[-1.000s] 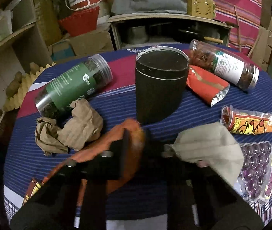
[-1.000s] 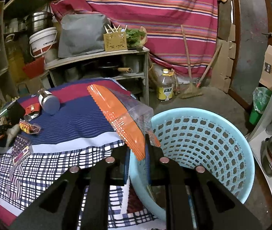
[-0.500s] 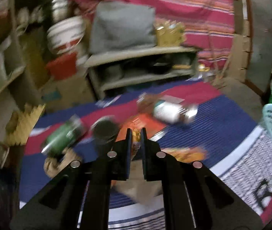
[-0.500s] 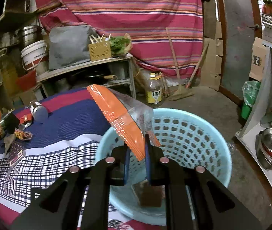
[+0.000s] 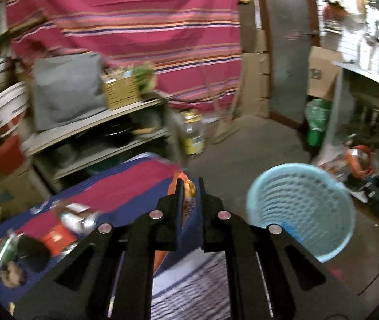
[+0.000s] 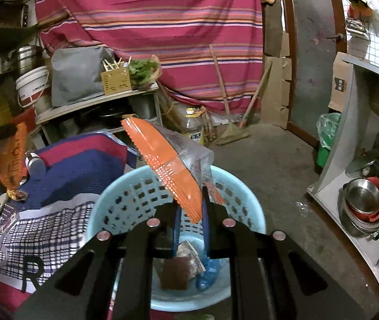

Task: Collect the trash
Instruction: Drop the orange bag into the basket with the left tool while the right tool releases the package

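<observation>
Trash sits in both tongs. The right gripper [image 6: 190, 208] is clamped on a clear bag [image 6: 170, 165] with an orange toothed edge, held tilted above the blue basket [image 6: 114, 194]; a brown packet [image 6: 174, 272], a crumpled wrapper and a blue scrap lie on the basket's bottom. The left gripper [image 5: 189, 194] is clamped on an orange wrapper [image 5: 188, 197], whose print is too blurred to read; in the right view the same wrapper [image 6: 13, 154] hangs at the left edge.

A white "R" [image 6: 30, 272] shows on the right gripper's body. A bottle [image 6: 194, 130] on the floor has a label too small to read.

The table [image 6: 77, 165], under a striped and checked cloth, stands just left of the basket, whose rim touches the cloth's hanging corner. Jars [image 5: 80, 218], a black cup [image 5: 33, 253], a red pack [image 5: 56, 237] and brown paper [image 5: 12, 274] lie near its far left edge. Behind are a shelf [image 6: 96, 104], a white bucket [image 6: 33, 85], a striped curtain [image 6: 149, 26] and brooms [image 6: 229, 122]; steel bowls [image 6: 363, 208] stand at right.

A second ago the left gripper was low over the table among the cup and paper; now it is raised with the basket in its view. The right gripper has come from beside the rim to over the basket's middle.
</observation>
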Available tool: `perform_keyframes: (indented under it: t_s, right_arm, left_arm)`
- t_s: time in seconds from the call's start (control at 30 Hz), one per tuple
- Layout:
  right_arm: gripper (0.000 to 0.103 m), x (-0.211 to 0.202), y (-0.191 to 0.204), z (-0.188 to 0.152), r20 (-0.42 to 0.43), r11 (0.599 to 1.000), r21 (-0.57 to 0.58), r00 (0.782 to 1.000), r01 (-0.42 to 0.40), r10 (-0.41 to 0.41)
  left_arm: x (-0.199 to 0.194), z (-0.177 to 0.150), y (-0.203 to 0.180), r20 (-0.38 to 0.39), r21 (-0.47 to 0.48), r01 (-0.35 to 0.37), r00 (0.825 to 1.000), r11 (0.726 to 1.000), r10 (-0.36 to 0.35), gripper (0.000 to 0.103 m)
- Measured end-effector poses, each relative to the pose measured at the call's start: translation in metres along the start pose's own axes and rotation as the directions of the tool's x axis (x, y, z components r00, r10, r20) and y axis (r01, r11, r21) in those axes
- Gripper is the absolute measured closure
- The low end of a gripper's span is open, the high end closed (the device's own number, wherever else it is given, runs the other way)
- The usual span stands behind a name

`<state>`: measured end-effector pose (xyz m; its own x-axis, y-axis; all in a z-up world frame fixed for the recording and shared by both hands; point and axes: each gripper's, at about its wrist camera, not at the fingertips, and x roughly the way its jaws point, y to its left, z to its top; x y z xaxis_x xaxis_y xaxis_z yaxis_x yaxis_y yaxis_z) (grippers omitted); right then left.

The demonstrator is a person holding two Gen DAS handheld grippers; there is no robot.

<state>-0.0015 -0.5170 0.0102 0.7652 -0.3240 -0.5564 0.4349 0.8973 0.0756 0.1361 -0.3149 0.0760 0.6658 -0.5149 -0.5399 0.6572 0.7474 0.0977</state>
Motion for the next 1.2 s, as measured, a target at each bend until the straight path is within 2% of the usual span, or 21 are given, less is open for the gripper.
perform_keyframes:
  t_s: [0.23,0.37,0.53,0.63,0.8,0.87,0.97,1.03,1.2]
  right_arm:
    - [0.089,0.006,-0.021,-0.003,-0.014,1.000,0.016,1.000,0.009,-0.009]
    - [0.089,0.008,-0.026,-0.004,-0.020,1.000,0.016,1.000,0.019,-0.019]
    - [0.089,0.013,-0.035,-0.008,-0.031,0.999,0.029,0.999,0.023,-0.022]
    - [0.089,0.015,-0.039,-0.010,-0.036,0.999,0.036,0.999,0.024,-0.023]
    - [0.089,0.018,-0.041,-0.010,-0.042,0.999,0.045,0.999,0.025,-0.023]
    - [0.089,0.018,-0.040,-0.010,-0.042,0.999,0.043,0.999,0.024,-0.022]
    - [0.089,0.019,-0.038,-0.010,-0.043,0.999,0.038,0.999,0.023,-0.021]
    - [0.089,0.019,-0.035,-0.010,-0.046,0.999,0.034,0.999,0.022,-0.020]
    - [0.089,0.024,-0.029,-0.011,-0.059,1.000,0.027,0.998,0.015,-0.014]
  left_arm:
    - [0.026,0.023,-0.085,0.009,0.012,0.169,0.985,0.985,-0.170,0.095]
    - [0.045,0.029,-0.122,-0.008,0.022,0.223,0.975,0.975,-0.223,0.095]
    - [0.068,0.028,-0.143,-0.038,-0.019,0.269,0.962,0.963,-0.270,0.095]
    - [0.076,0.027,-0.149,-0.048,-0.018,0.278,0.959,0.960,-0.278,0.095]
    - [0.088,0.019,-0.155,-0.068,-0.001,0.254,0.965,0.967,-0.254,0.095]
    - [0.093,0.016,-0.154,-0.082,0.005,0.239,0.968,0.971,-0.237,0.092]
    - [0.098,0.012,-0.148,-0.098,-0.004,0.224,0.970,0.975,-0.223,0.070]
    - [0.096,0.012,-0.141,-0.087,-0.013,0.208,0.974,0.978,-0.209,0.049]
    - [0.086,0.007,-0.119,-0.071,-0.008,0.140,0.988,0.990,-0.140,0.029]
